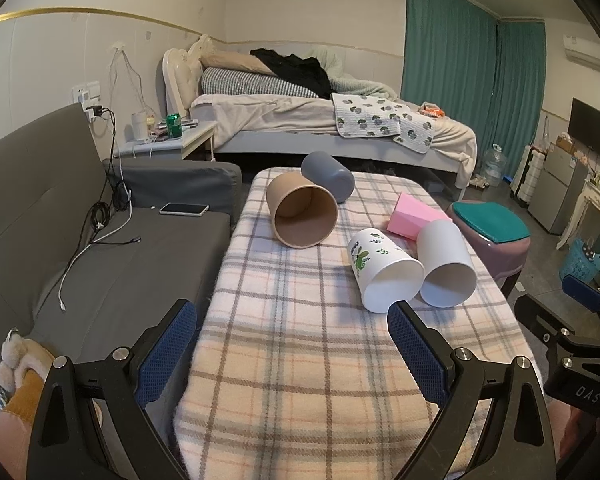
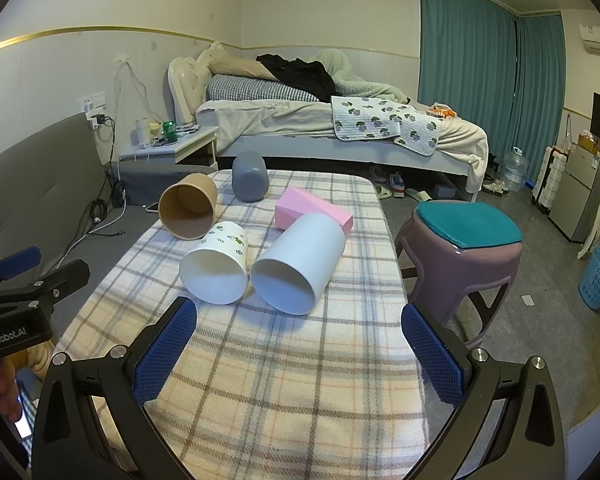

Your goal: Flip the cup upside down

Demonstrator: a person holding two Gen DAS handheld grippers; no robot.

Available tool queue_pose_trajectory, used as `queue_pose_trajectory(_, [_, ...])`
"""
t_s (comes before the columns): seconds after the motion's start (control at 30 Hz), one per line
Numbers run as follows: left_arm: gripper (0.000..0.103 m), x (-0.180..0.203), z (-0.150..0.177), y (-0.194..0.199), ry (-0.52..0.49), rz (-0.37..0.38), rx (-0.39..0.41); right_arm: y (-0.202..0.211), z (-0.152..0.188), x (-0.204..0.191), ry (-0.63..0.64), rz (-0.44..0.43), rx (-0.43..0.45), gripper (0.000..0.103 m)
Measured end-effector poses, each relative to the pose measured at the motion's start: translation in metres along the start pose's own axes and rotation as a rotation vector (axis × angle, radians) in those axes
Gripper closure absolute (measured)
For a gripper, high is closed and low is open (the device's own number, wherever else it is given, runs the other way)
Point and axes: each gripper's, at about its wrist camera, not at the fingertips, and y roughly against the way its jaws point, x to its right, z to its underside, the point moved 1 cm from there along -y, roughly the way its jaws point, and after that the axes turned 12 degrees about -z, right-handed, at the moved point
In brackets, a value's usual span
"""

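Note:
Several cups lie on their sides on a plaid-covered table (image 1: 292, 360) (image 2: 284, 368): a brown one (image 1: 304, 214) (image 2: 188, 210), a grey one (image 1: 327, 176) (image 2: 250, 176), a white one with green prints (image 1: 384, 270) (image 2: 218, 262), a plain white one (image 1: 446, 262) (image 2: 298, 262), and a pink one (image 1: 414, 216) (image 2: 314, 210). My left gripper (image 1: 292, 320) is open and empty, short of the printed cup. My right gripper (image 2: 300, 320) is open and empty, just short of the plain white cup's mouth.
A grey sofa (image 1: 100, 264) with a phone (image 1: 184, 209) and cables runs along the table's left. A purple stool (image 2: 460, 248) with a teal cushion stands right of the table. A bed (image 2: 340, 128) lies beyond, and a blue basket (image 2: 598, 278) at far right.

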Motion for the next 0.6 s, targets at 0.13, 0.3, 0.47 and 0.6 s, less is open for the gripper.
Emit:
queue_pose_trajectory(0.13, [0.004,-0.004,-0.007,0.001,0.001,-0.001,-0.019,-0.001,-0.007,0.002,-0.004,0.005,-0.010,0.000])
queue_pose_trajectory(0.3, [0.004,-0.017,-0.033,0.000,0.038,-0.010,-0.031,-0.002,-0.026,0.007,-0.004,0.001,-0.005,0.000])
queue_pose_trajectory(0.47, [0.004,-0.021,-0.065,-0.013,0.002,-0.037,-0.018,-0.014,-0.066,0.010,0.017,-0.023,0.001,0.000])
queue_pose_trajectory(0.6, [0.004,-0.016,-0.090,-0.029,-0.056,-0.045,-0.005,-0.035,-0.109,0.007,0.049,-0.065,-0.014,0.000])
